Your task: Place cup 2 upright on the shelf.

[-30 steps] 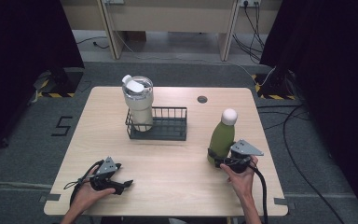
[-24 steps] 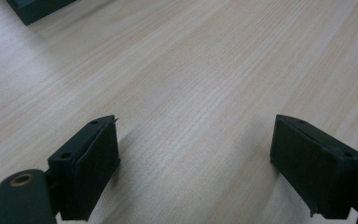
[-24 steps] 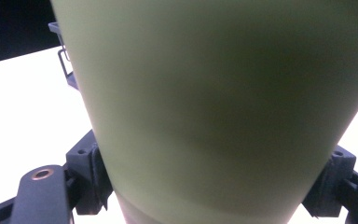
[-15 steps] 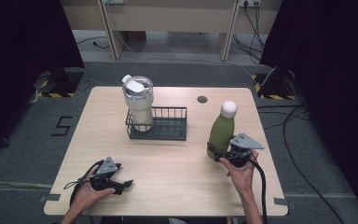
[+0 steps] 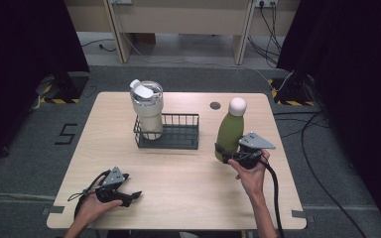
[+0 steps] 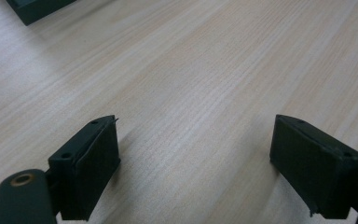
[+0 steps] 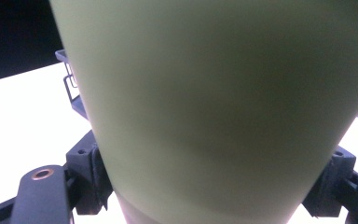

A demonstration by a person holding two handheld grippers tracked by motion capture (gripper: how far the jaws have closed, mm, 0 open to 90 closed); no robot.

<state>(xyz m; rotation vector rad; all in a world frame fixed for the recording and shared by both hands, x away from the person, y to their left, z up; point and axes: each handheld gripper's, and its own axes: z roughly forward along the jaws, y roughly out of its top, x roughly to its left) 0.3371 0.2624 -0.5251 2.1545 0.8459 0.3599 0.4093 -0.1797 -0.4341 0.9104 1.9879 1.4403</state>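
Green bottle [image 5: 229, 135] with a white rounded cap [image 5: 237, 106]: upright on the right half of the wooden table [image 5: 188, 198], to the right of the wire basket [image 5: 178, 131] and apart from it. From the high view it cannot be told whether its base rests on the tabletop or hangs just above it. In the right gripper view the bottle's green wall [image 7: 214, 102] spans the space between the two black jaws, each of which presses against one side of its lower body.

Right gripper [image 5: 228, 154]: clamped on the lower part of the green bottle, held in the person's right hand [image 5: 250, 173], with its grey three-cornered plate on top and its cable trailing toward the near table edge.

Wire basket: dark, rectangular, at mid-table. A clear tumbler [image 5: 147, 110] with a white lid stands upright in its left end. A small dark round disc [image 5: 215, 105] sits in the tabletop behind the basket.

Left gripper [image 5: 132, 197]: low at the near left of the table in the left hand [image 5: 92, 210]. In the left gripper view its jaws stand wide apart over bare wood, nothing between them; a corner of the basket [image 6: 37, 9] shows at upper left.
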